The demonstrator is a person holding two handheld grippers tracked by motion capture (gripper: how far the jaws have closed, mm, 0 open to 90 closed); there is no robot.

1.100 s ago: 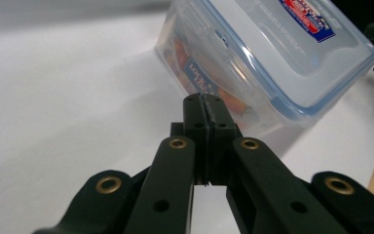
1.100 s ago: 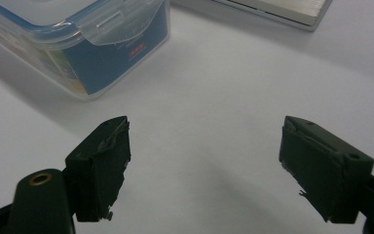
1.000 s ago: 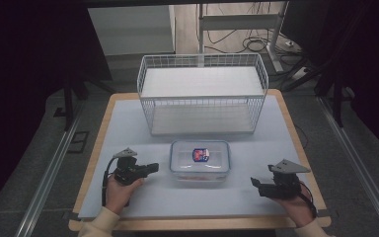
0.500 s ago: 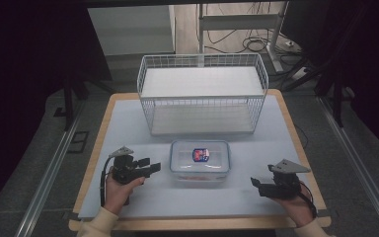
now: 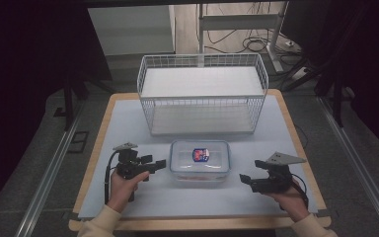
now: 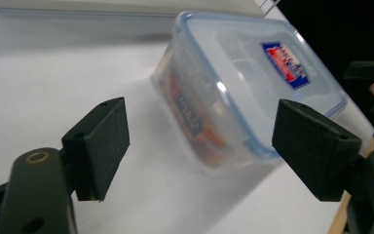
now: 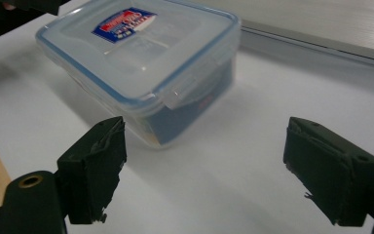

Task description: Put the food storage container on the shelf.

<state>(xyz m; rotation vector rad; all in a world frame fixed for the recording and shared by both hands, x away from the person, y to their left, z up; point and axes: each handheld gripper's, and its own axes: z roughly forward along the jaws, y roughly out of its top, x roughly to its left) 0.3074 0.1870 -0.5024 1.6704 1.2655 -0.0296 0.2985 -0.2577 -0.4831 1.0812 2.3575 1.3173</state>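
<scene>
Overhead, the biggest thing is the table (image 5: 128,118), a pale blue-white top w/ a wooden edge showing round it, dark floor either side. On its far half stands a white wire basket (image 5: 202,94), open-topped, w/ a flat white panel lying across the upper part and another pale sheet at the bottom; its front wall sits near the container, not touching. Just in front of the basket, abt centre of the table, is a clear plastic food container (image 5: 200,161) w/ a blue-rimmed snap-lock lid and a red/blue sticker (image 5: 200,154) on top. It rests flat on the table, lid shut, clip flaps down; nothing grips it. Inside, orange and dark packets show thru the wall, print too blurred to read. Left gripper (image 5: 159,163) is held in the person's left hand (image 5: 121,186) just left of the container, jaws pointing at its left side and apart from it. In the left gripper view the jaws stand wide, container (image 6: 243,92) between and beyond them, tilted in frame since the camera is turned; no pad touches it. Right gripper (image 5: 244,178) is in the right hand (image 5: 288,200), near the container's front right corner, w/ the grey three-cornered plate (image 5: 280,158) on top and cable trailing back. Right gripper view: jaws also wide apart, container (image 7: 141,63) ahead and to the left, a lid clip (image 7: 180,91) facing the camera, bare table between the pads.
</scene>
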